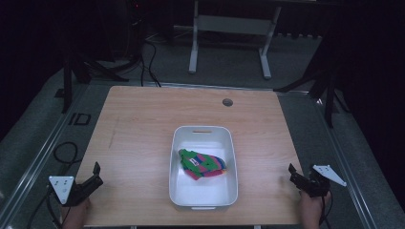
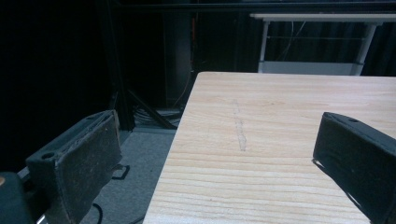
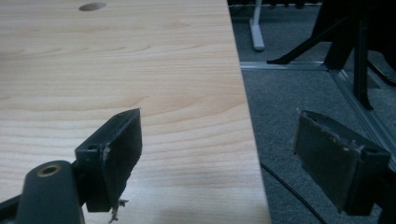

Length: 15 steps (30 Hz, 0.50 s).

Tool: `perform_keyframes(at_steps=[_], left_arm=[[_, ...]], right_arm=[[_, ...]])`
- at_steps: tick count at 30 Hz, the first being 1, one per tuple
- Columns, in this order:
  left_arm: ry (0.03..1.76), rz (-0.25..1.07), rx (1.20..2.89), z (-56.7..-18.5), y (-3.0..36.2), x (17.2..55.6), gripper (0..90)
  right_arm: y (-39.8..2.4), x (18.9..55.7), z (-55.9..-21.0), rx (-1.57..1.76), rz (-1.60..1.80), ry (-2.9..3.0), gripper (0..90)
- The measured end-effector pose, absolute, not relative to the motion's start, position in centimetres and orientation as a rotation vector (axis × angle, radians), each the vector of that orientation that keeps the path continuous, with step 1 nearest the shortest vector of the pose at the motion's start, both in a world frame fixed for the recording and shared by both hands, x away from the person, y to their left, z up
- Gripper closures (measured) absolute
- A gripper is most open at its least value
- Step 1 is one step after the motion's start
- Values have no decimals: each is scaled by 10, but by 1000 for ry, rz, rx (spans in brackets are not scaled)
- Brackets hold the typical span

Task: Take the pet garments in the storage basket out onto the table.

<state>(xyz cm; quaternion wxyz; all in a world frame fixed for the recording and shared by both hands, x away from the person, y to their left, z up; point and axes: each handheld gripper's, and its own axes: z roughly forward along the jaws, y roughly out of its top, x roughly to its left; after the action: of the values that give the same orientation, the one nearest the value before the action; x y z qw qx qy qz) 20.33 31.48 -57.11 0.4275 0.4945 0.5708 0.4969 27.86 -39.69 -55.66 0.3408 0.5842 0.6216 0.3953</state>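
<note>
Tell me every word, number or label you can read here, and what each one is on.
"ID": dark mark on the grey floor left of the wooden table.
White label on the colourful cloth in the white bin: too small and blurred to read.
Nothing readable on the left hand-held gripper or the right hand-held gripper.

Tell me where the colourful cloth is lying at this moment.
In the high view, the colourful cloth lies inside the white tub, near its middle, at the centre of the wooden table.
</note>
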Motion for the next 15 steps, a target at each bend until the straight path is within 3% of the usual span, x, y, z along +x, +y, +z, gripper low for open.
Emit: perform_keyframes(at_steps=[15], left_arm=[[1417, 1225, 1228, -571, 317, 202, 13]], right_arm=[[-397, 285, -558, 1552, 1016, 1753, 146]])
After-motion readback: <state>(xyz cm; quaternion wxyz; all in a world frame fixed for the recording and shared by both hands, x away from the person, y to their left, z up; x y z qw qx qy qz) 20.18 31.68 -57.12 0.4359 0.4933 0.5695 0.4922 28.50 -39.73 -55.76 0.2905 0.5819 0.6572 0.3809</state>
